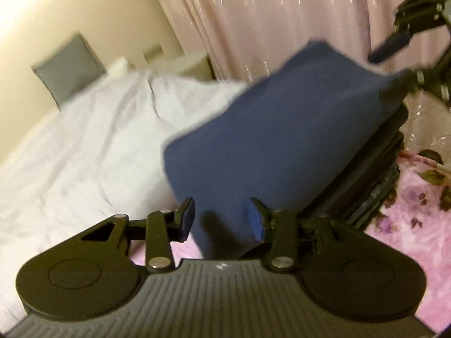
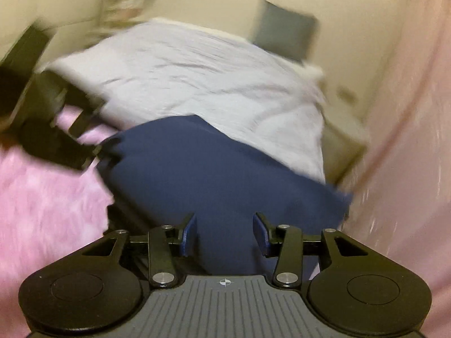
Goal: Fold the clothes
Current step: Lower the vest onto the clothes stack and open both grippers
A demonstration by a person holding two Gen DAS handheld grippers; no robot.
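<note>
A folded navy blue garment (image 1: 282, 140) lies on top of a stack of dark folded clothes (image 1: 377, 174). My left gripper (image 1: 221, 221) hovers over its near end, jaws apart, with the cloth showing between the blue pads (image 1: 256, 222) and a finger's shadow on it. The right gripper (image 1: 394, 64) is at the garment's far corner, top right in the left wrist view. In the right wrist view the same garment (image 2: 214, 163) fills the middle, and my right gripper (image 2: 224, 233) stands open over its near edge. The left gripper (image 2: 84, 152) is a dark blur at the garment's left corner.
A rumpled white duvet (image 1: 84, 140) covers the bed behind the garment. A pink floral blanket (image 1: 408, 225) lies under and beside the stack. Pale pink curtains (image 1: 253, 14) hang close on one side. A grey cushion (image 1: 67, 64) leans against the cream wall.
</note>
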